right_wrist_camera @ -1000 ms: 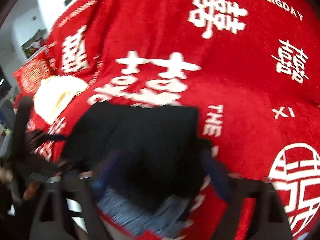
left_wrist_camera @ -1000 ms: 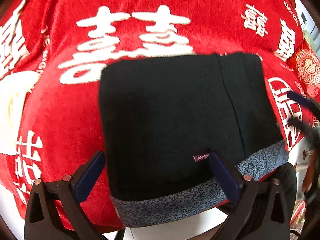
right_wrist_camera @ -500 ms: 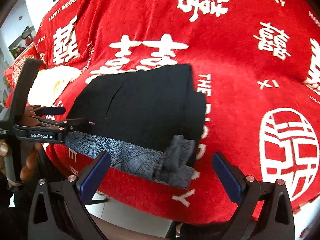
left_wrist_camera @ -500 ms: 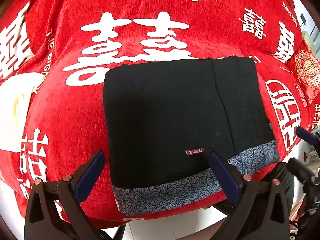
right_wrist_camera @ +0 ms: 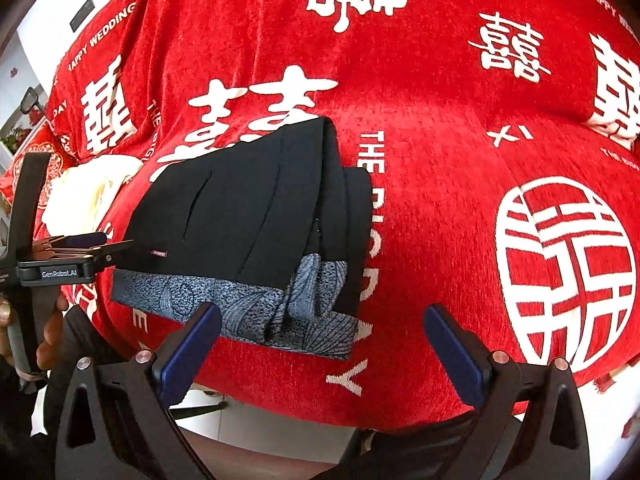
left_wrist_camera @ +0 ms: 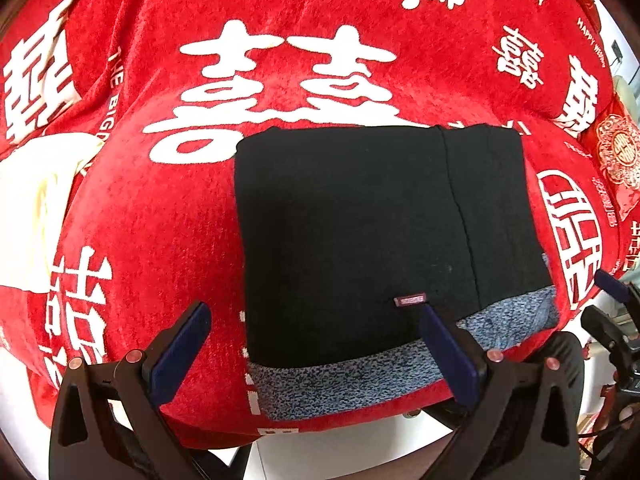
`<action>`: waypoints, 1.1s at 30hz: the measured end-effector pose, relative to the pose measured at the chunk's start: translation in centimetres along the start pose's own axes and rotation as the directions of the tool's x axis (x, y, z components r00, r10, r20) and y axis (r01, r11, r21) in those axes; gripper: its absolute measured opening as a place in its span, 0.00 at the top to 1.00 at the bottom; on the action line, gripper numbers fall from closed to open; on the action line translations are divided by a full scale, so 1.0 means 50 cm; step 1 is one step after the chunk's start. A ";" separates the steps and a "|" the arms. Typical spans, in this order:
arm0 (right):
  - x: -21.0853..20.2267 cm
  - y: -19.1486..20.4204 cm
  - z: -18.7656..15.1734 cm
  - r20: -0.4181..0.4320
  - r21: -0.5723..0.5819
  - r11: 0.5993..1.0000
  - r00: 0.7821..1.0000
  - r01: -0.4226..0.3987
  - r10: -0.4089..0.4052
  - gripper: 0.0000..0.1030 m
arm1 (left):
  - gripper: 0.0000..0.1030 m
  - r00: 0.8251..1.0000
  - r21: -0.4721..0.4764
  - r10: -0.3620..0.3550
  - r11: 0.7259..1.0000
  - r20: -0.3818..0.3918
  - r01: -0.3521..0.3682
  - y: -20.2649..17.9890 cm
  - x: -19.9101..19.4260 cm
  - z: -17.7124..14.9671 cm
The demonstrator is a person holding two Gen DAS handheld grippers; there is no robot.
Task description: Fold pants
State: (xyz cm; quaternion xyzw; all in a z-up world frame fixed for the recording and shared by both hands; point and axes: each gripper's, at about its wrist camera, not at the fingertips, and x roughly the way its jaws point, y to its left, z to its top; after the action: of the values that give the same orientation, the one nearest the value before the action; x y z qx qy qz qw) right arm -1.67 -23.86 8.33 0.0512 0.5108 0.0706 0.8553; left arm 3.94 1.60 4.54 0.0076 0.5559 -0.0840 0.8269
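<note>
The black pants (left_wrist_camera: 360,232) lay folded into a compact rectangle at the near edge of the red wedding-print blanket (left_wrist_camera: 160,220), with the grey patterned waistband (left_wrist_camera: 352,380) facing the near side. In the right wrist view the stacked layers showed at the right end of the bundle (right_wrist_camera: 336,208), where the waistband bunched slightly.

The left gripper (left_wrist_camera: 316,348) stood wide open and held nothing; its right finger (left_wrist_camera: 448,356) appeared to overlap the waistband, though contact could not be confirmed from this angle. The right gripper (right_wrist_camera: 324,348) was also wide open and empty, near the bundle.

Over the preceding second, the right gripper had drawn back from the fabric and its view had steadied, while the bundle kept its shape. This suggested the last fold was released and the task essentially complete; only the bunched right end might need smoothing.
</note>
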 end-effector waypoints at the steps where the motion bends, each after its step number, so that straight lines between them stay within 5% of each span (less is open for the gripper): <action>1: 0.002 0.003 0.003 -0.005 -0.007 1.000 1.000 0.011 -0.011 0.02 | 0.00 1.000 -0.004 0.009 1.000 -0.007 -0.009 0.004 0.004 0.001; 6: 0.038 -0.018 0.025 -0.042 0.009 1.000 0.999 0.021 -0.021 0.02 | 0.00 0.998 -0.095 -0.028 0.995 -0.058 0.023 0.047 0.029 0.005; 20: 0.139 -0.066 0.044 -0.106 0.140 0.983 0.986 -0.116 0.131 0.02 | 0.00 0.994 -0.039 -0.082 0.996 -0.074 0.080 0.020 0.069 0.013; 28: 0.204 -0.059 0.068 -0.140 0.214 0.946 0.951 -0.243 0.276 0.01 | 0.00 0.967 -0.092 -0.234 0.970 -0.097 0.225 0.054 0.093 0.021; 33: 0.221 -0.045 0.072 -0.153 0.185 0.955 0.953 -0.233 0.262 0.00 | 0.00 0.956 -0.117 -0.274 0.958 -0.107 0.261 0.055 0.120 0.043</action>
State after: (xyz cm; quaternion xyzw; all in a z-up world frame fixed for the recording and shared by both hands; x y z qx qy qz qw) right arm 6.85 -24.24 0.10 0.1792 0.5780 0.1391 0.7839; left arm 8.50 3.29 -0.37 -0.1049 0.6048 -0.1660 0.7718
